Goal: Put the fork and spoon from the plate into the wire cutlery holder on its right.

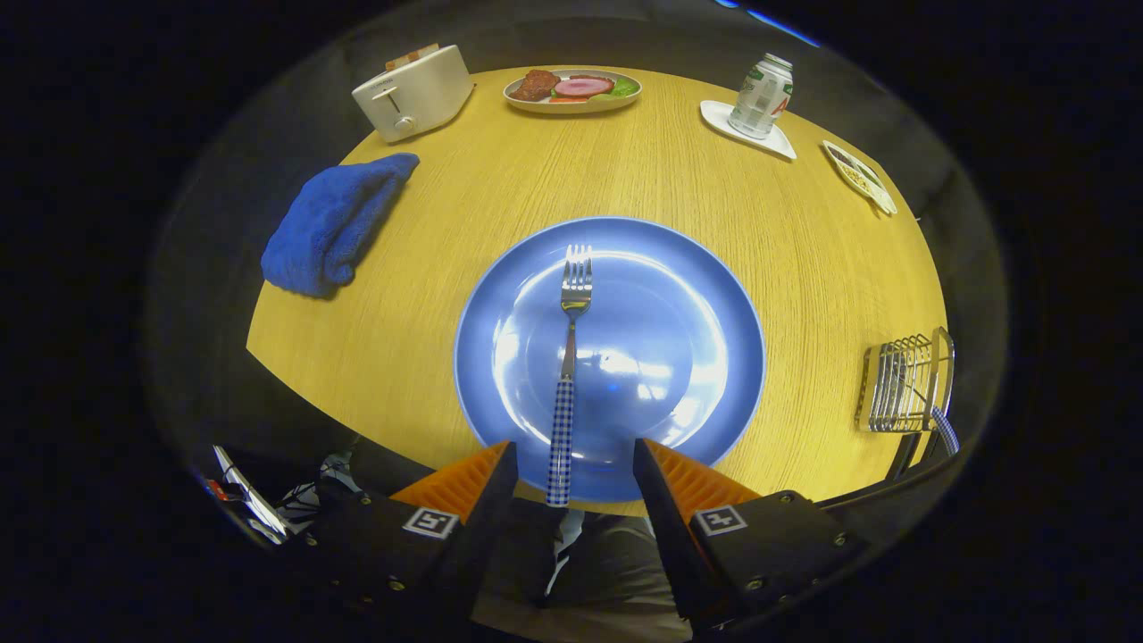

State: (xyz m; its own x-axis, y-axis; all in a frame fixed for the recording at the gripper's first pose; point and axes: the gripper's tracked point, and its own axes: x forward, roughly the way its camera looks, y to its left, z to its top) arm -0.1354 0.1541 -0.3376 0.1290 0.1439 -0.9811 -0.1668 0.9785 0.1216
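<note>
You get bright, even overhead light on the table, with white glare streaking the plate, strongest toward 3 o'clock of its centre. The fisheye bends the table edge and squeezes the cutlery holder at 3 o'clock. Focus is sharp mid-frame (the fork tines read cleanly). The gripper, fingers spread apart, sits in dimmer light.

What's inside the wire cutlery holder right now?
A checked handle pokes out of the wire cutlery holder, likely the spoon; its bowl end is hidden by the wires. The fork lies on the blue plate, handle between the open gripper fingers.
</note>
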